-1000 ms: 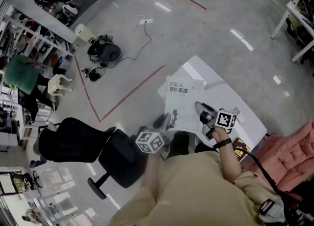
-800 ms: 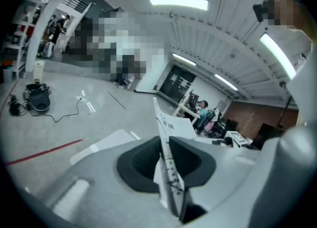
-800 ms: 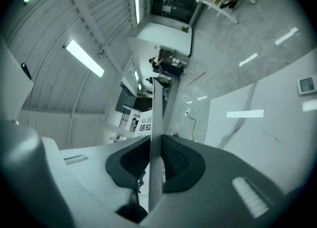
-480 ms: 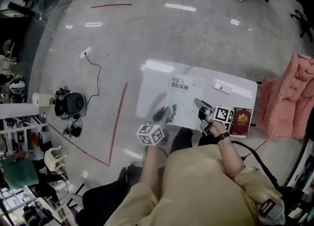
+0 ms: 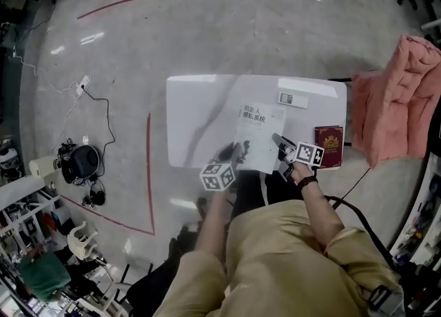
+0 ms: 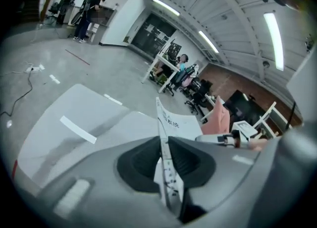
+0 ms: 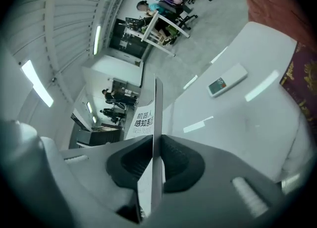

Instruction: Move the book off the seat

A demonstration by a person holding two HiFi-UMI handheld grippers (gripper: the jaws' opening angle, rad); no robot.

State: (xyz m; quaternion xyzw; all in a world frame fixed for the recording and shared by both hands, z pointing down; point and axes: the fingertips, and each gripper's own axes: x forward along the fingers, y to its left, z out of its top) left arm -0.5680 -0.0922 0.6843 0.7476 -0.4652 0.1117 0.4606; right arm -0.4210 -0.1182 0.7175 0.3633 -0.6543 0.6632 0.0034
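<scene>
one book [image 5: 258, 129], now lower over one table [image 5: 200, 109], tight in left gripper [image 5: 232, 152] and right gripper [image 5: 279, 142]

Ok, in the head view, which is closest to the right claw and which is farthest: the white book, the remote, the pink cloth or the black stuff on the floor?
1. White book, pinched in the right claw itself.
2. Remote, on the table past the book.
3. Pink cloth, off the table's right end.
4. Black stuff, on the floor far left.

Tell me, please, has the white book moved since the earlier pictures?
Yes. Against the white table, the white book has moved from over its corner to over its middle.
</scene>
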